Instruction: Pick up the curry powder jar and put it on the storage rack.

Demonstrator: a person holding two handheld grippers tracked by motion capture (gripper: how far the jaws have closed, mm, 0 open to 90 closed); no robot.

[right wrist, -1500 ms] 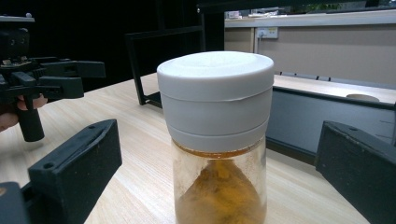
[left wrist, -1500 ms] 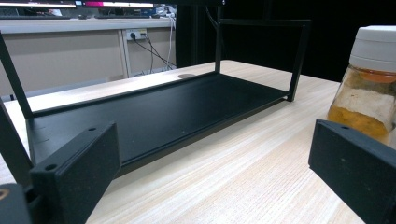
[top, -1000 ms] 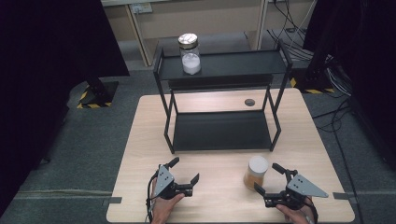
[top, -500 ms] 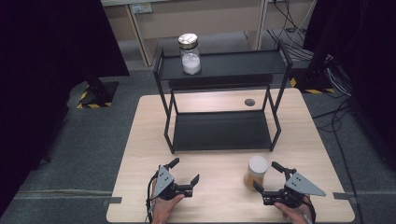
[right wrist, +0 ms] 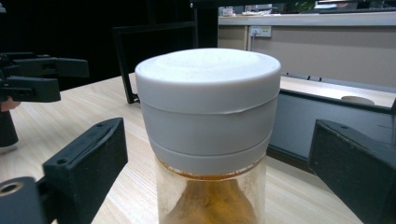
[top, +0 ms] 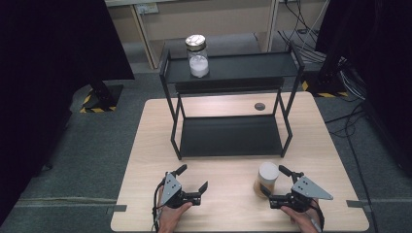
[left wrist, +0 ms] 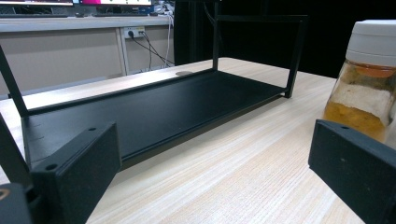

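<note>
The white-lidded jar (top: 266,177) stands on the surface (top: 228,204) between the right hand-held gripper's (top: 275,190) jaws, just closing, not yet pressing; an off-centre squeeze could tip it; the left hand-held gripper (top: 192,178) is held wide.

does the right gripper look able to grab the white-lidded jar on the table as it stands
Probably yes. The right gripper already has the white-lidded jar between its jaws, which have just been closing, with gaps on both sides in the right gripper view. Nothing stands between them.

jar (right wrist: 210,140) base cut off by bottom edge, contents blurred
</note>
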